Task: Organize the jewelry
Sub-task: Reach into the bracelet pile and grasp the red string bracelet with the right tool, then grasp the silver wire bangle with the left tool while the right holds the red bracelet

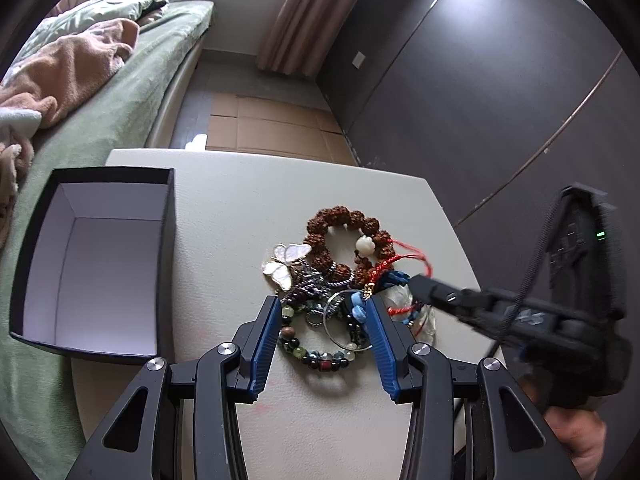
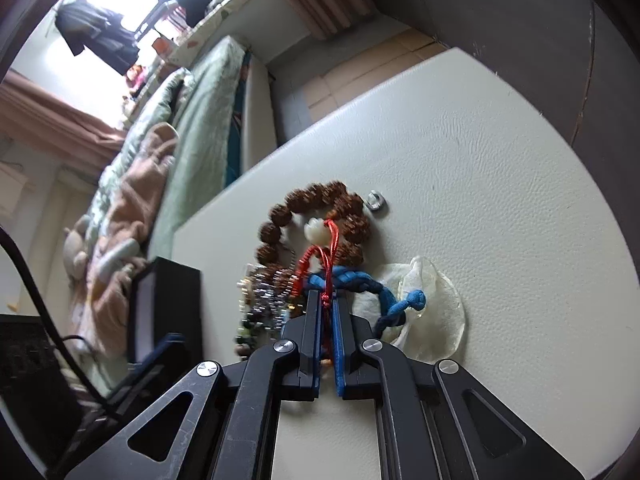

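A pile of jewelry lies on the white table [image 1: 224,208]: a brown seed-bead bracelet [image 1: 332,216] with a white bead, a white butterfly piece [image 1: 286,262], a dark bead bracelet [image 1: 320,356], a silver ring hoop [image 1: 340,324], blue cord [image 1: 358,306] and red cord [image 1: 400,258]. My left gripper [image 1: 323,306] is open, its blue fingers either side of the dark bead bracelet. My right gripper [image 2: 327,300] is shut on the red cord [image 2: 330,256], beside the blue cord [image 2: 360,284]. It also shows in the left wrist view [image 1: 420,284].
An open black box [image 1: 96,264] with a white inside stands at the table's left edge. A clear plastic piece [image 2: 432,312] lies under the cords. A small metal ring [image 2: 376,201] lies beyond the brown bracelet [image 2: 316,216]. A bed with green bedding [image 1: 120,92] is left.
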`<state>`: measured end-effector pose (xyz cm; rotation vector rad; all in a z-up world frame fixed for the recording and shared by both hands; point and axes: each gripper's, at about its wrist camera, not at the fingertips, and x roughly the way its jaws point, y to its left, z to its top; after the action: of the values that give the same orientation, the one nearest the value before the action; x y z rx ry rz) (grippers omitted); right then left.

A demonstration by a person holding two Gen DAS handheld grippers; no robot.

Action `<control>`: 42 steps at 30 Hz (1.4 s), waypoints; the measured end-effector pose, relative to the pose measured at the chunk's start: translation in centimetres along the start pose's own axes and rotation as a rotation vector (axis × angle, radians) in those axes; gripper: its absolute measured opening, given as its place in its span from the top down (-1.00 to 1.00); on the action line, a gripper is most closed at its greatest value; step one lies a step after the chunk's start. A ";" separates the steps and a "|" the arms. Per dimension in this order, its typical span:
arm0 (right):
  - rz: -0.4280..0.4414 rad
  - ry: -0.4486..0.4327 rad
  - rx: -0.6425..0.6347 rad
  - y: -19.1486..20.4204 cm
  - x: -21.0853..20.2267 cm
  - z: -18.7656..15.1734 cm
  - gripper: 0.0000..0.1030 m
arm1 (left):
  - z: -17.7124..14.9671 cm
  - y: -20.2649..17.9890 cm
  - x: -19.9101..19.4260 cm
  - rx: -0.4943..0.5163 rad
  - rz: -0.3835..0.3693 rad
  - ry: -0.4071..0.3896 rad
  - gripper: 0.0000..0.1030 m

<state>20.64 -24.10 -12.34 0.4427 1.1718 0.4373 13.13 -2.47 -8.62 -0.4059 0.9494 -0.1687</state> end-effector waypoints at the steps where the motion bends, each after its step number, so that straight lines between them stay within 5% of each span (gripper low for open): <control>1: 0.017 -0.013 0.002 0.1 -0.7 0.0 0.87 | -0.1 -0.3 0.2 0.008 0.000 0.008 0.11; 11: 0.059 -0.087 0.058 -1.2 -4.6 0.5 0.87 | -1.5 -3.1 2.2 0.114 0.041 0.063 0.11; 17: 0.054 -0.115 0.086 -2.3 -6.2 0.6 0.87 | -1.9 -2.5 4.4 0.040 0.049 0.150 -0.07; 24: 0.063 -0.120 0.095 -2.7 -6.9 0.7 0.87 | -1.4 -2.3 4.5 0.005 0.038 0.107 -0.39; 32: 0.074 -0.118 0.116 -3.1 -7.0 0.8 0.87 | -0.7 -2.1 6.4 -0.044 0.055 0.126 -0.39; 42: 0.073 -0.113 0.119 -3.4 -7.0 1.0 0.87 | -0.9 -3.8 7.4 0.032 0.198 0.094 -0.39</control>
<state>19.61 -30.80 -8.44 0.6072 1.0781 0.4021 16.76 -8.54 -13.10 -0.2747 1.0719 -0.0224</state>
